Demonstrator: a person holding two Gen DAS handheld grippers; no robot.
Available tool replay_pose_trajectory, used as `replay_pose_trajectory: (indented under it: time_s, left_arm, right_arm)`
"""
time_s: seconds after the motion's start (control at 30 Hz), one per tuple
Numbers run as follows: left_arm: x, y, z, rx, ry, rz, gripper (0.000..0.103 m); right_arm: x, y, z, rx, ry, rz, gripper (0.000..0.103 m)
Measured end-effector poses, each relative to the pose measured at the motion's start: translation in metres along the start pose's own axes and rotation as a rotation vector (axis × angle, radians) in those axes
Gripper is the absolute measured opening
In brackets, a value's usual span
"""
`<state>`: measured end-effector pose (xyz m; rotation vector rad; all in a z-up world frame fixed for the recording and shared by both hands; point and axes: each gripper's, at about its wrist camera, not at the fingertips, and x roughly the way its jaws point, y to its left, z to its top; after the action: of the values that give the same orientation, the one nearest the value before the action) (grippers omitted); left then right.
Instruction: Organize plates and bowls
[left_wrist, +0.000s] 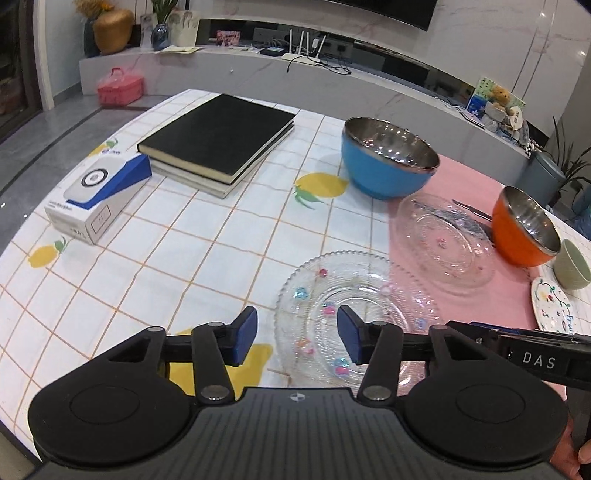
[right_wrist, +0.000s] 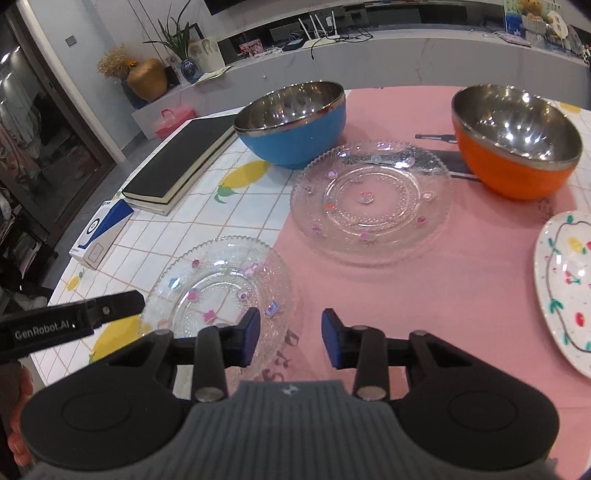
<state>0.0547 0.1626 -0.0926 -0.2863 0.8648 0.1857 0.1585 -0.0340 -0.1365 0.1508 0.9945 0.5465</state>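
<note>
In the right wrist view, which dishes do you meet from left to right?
near glass plate → blue bowl → far glass plate → orange bowl → painted white plate

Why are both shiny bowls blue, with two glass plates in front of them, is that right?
Not quite. Only one bowl is blue; the other bowl is orange, as the right wrist view shows. The two glass plates do lie in front of them.

Ahead of the left claw (left_wrist: 297, 334) lies bare worktop (left_wrist: 184, 258); books (left_wrist: 221, 144) and blue bowl (left_wrist: 384, 162) block farther on.
</note>
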Motion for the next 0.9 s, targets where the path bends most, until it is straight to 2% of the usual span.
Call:
replay_pose_trajectory:
  time_s: [0.1,0.27,0.37,0.47,0.53,0.57,0.7,0.9]
  left_arm:
    - [0.006,0.006,-0.001,-0.038,0.0,-0.014,0.066]
    - [0.016,0.015,-0.005,-0.086,0.007,-0.029,0.067]
    - [0.021,0.016,-0.006,-0.099,0.011,-0.048,0.065]
    - [0.026,0.015,-0.006,-0.106,0.024,-0.063,0.053]
    - [0.029,0.014,-0.007,-0.104,0.032,-0.063,0.037]
    - [0.031,0.014,-0.008,-0.105,0.038,-0.066,0.035]
    - [0.031,0.013,-0.011,-0.107,0.028,-0.071,0.028]
    - [0.029,0.006,-0.012,-0.11,0.028,-0.055,0.028]
  right_arm:
    - [0.007,-0.002,0.0,0.033,0.005,0.012,0.038]
    - [0.017,-0.005,0.0,0.072,0.015,0.016,0.037]
    - [0.02,-0.006,-0.002,0.086,0.017,0.035,0.028]
    - [0.021,-0.007,-0.003,0.098,0.017,0.051,0.02]
    - [0.022,-0.01,-0.004,0.118,0.016,0.059,0.016]
    - [0.022,-0.012,-0.004,0.127,0.015,0.061,0.014]
    - [0.022,-0.016,-0.004,0.145,0.014,0.073,0.009]
    - [0.018,-0.021,-0.002,0.176,0.027,0.075,0.007]
